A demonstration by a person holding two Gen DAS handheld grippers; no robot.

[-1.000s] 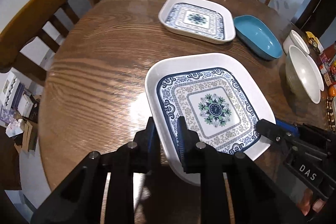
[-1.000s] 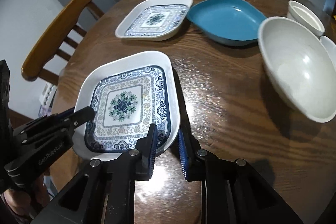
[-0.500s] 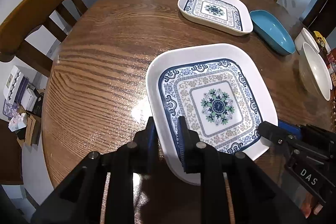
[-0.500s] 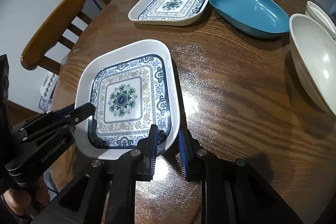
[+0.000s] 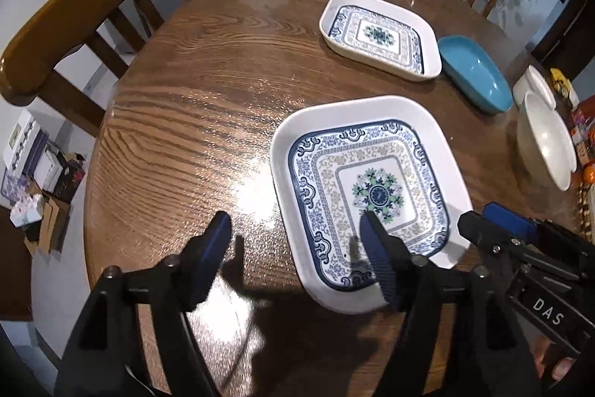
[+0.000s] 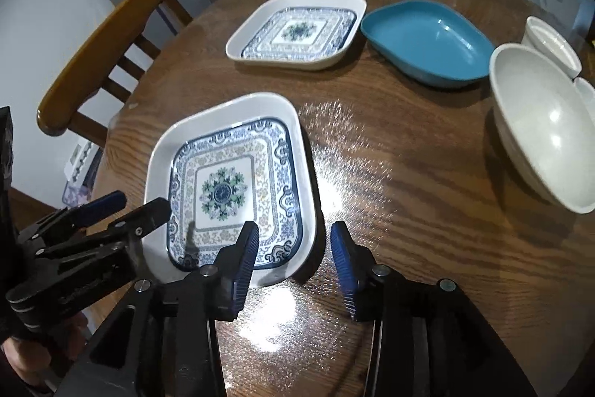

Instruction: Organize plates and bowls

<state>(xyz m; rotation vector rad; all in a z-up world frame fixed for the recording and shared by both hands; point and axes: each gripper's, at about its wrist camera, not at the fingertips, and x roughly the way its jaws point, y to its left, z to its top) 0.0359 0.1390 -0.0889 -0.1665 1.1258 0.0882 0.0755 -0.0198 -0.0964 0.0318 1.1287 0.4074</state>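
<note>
Resting flat on the round wooden table (image 5: 178,121), the near square white plate with blue floral pattern (image 5: 366,188) has a matching plate (image 6: 297,30), a teal oval dish (image 6: 427,39) and white bowls (image 6: 539,121) beyond. Both the left hand-held gripper (image 5: 297,240) and right hand-held gripper (image 6: 293,248), clamped on its rim a second ago, are opening, pads off it.

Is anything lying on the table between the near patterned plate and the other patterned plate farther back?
Nothing visible: only bare wood lies between the near patterned plate and the far patterned plate. The blue dish sits off to the right of that path.
</note>
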